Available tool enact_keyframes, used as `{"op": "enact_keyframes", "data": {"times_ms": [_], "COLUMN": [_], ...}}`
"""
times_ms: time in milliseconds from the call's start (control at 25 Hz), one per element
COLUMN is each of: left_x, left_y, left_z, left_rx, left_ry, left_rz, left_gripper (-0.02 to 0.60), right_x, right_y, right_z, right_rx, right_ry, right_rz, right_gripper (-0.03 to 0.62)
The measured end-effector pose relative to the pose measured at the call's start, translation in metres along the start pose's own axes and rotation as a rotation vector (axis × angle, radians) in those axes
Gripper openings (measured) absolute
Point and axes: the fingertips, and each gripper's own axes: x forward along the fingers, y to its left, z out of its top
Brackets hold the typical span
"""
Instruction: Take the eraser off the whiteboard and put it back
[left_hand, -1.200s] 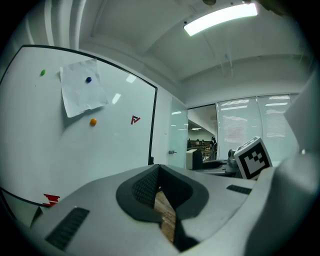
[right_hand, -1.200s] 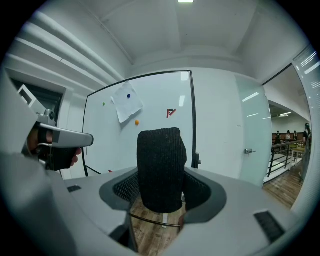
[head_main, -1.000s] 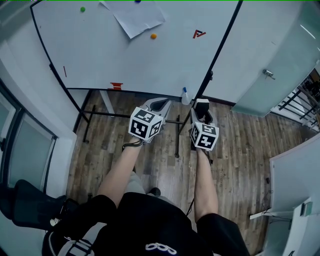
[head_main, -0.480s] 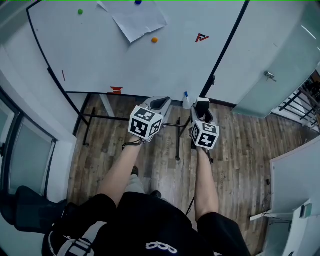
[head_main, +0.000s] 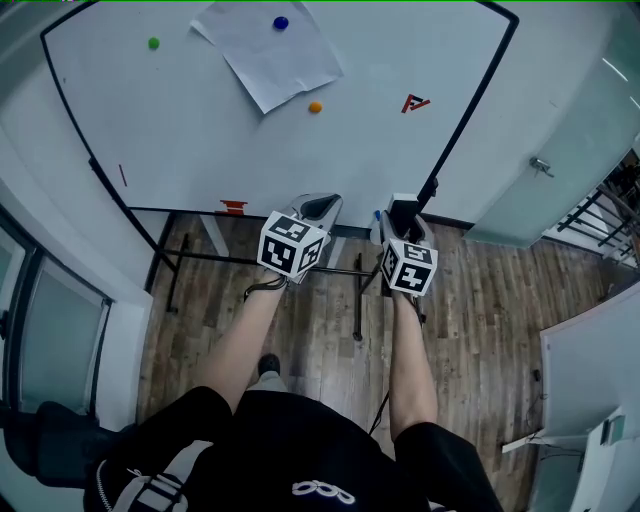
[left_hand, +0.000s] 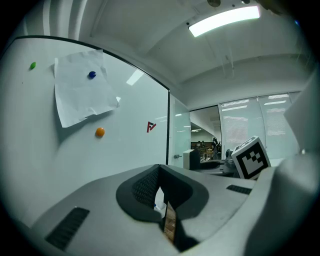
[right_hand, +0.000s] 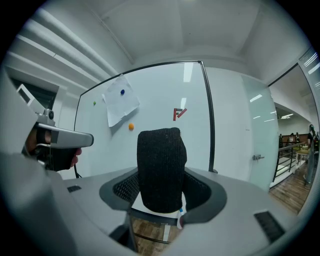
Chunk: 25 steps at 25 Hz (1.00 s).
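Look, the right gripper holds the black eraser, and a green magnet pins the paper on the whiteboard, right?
Not quite. A blue magnet pins the paper, as the head view shows; the green magnet sits on bare whiteboard beside it. The right gripper does hold the black eraser.

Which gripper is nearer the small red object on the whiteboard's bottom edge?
Left. The left gripper sits right of the red object; the right gripper, holding the eraser, is farther right.
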Motion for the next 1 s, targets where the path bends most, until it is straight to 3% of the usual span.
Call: {"op": "enact_keyframes", "data": {"times_ms": [480, 1000], "left_x": [0.017, 0.043], "left_y": [0.097, 0.135], "left_z": [0.004, -0.009], "left_rx": [0.005, 0.054], "left_ry": [0.015, 0.057], "left_rz": [0.019, -0.061], "left_gripper": [0.009, 0.009], "right_x": [0.098, 0.168], "right_y": [0.043, 0.058], "right_z": [0.020, 0.021], "right_rx": [0.002, 0.014], "right_ry": [0.000, 0.025], "right_rz": [0.008, -0.038], "right_gripper": [0.256, 0.256]}}
